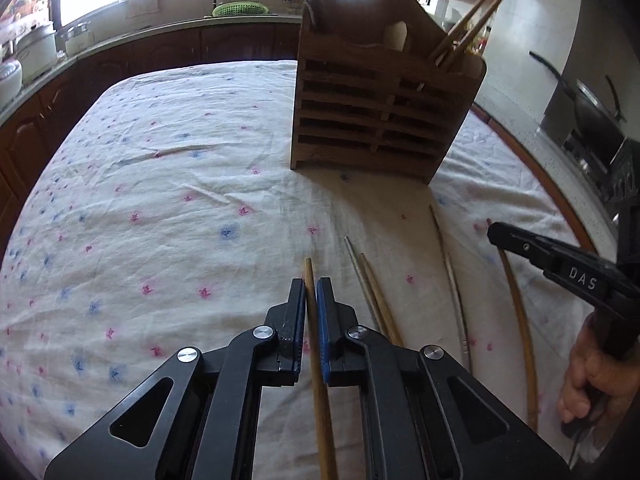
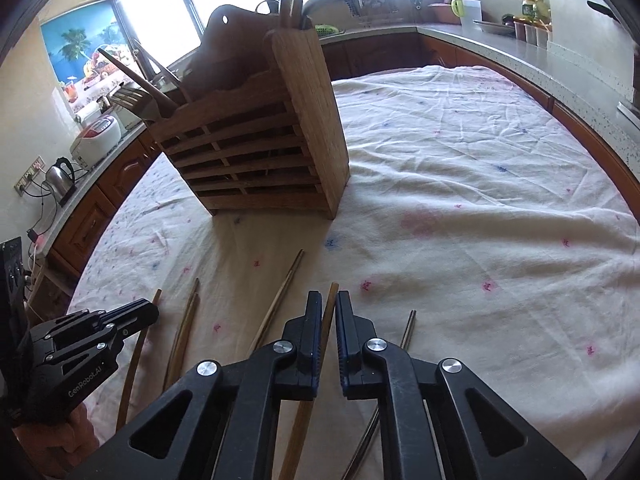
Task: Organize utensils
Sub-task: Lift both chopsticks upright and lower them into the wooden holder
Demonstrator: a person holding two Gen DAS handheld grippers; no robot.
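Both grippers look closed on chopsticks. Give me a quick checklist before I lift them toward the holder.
1. Left gripper shut on wooden chopstick: ok.
2. Right gripper shut on its chopstick: ok.
3. Each holds a single stick: ok.
4. Wooden holder upright on tablecloth: ok.
5. Free room in its chopstick compartment: cannot tell.
6. Loose chopsticks remain on the cloth: not ok, more trips needed.

The bench (image 1: 160, 152) is covered with a creased white cloth (image 2: 460, 184) dotted with small pink and blue flowers. A slatted wooden utensil holder (image 1: 376, 120) stands upright on it toward the far side. Nearer, several chopsticks (image 1: 376, 296) lie loose on the cloth, most wooden, at least one of metal (image 1: 450, 264).
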